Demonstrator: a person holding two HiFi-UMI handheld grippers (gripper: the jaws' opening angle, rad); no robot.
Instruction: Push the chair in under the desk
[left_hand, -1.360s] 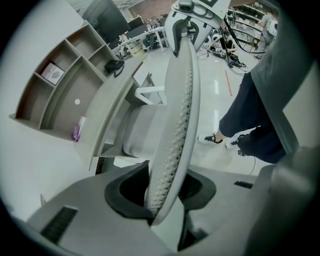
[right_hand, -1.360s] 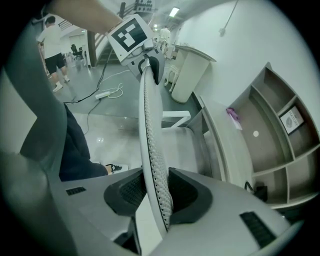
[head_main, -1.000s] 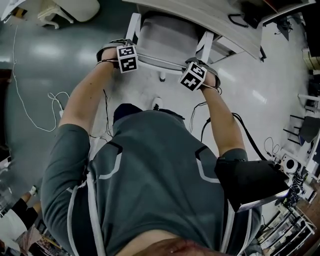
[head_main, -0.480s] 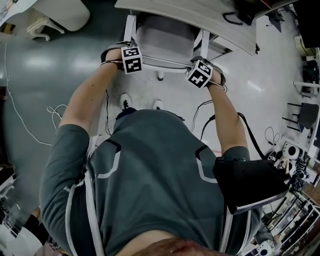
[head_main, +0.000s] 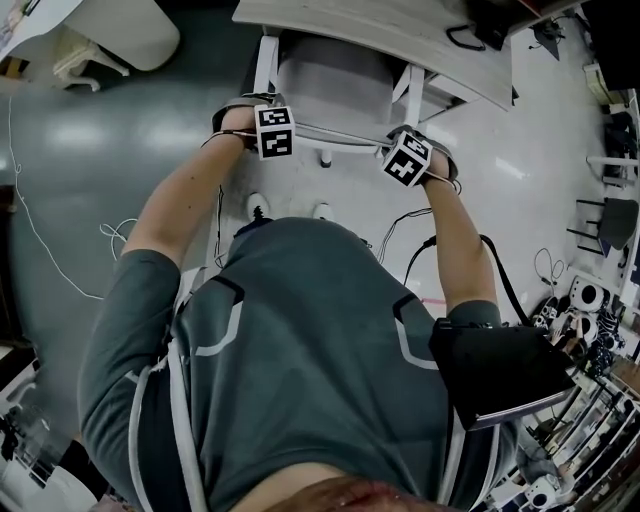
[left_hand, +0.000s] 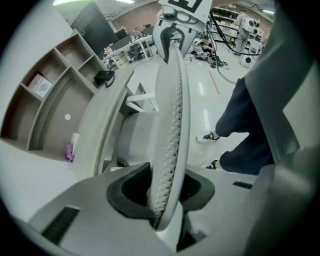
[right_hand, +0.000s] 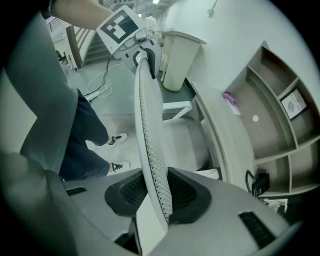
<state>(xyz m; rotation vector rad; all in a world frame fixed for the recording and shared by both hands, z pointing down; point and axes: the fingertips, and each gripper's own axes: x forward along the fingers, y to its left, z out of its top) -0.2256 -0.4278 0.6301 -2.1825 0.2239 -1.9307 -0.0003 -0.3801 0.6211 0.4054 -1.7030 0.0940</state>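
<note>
The white chair (head_main: 330, 85) stands with its seat partly beneath the pale desk (head_main: 400, 30), and its backrest's top edge (head_main: 335, 130) faces me. My left gripper (head_main: 262, 125) sits on the left end of that edge and my right gripper (head_main: 415, 155) on the right end. In the left gripper view the mesh backrest (left_hand: 170, 115) runs between the dark pads of the left gripper (left_hand: 162, 192). The right gripper (right_hand: 157, 192) holds the backrest (right_hand: 150, 135) the same way. Both pairs of jaws have just been closing on the backrest.
My shoes (head_main: 258, 207) stand on the grey floor just behind the chair. Loose white cable (head_main: 60, 250) trails at the left and black cables (head_main: 410, 245) at the right. Open shelves (left_hand: 55, 100) rise behind the desk. A white bin (right_hand: 177, 60) stands beside it.
Both grippers stay on the backrest's top edge, each rolled slightly. My shoes, one of them hidden a second ago, now both show below the chair. The chair sits about where it was.
</note>
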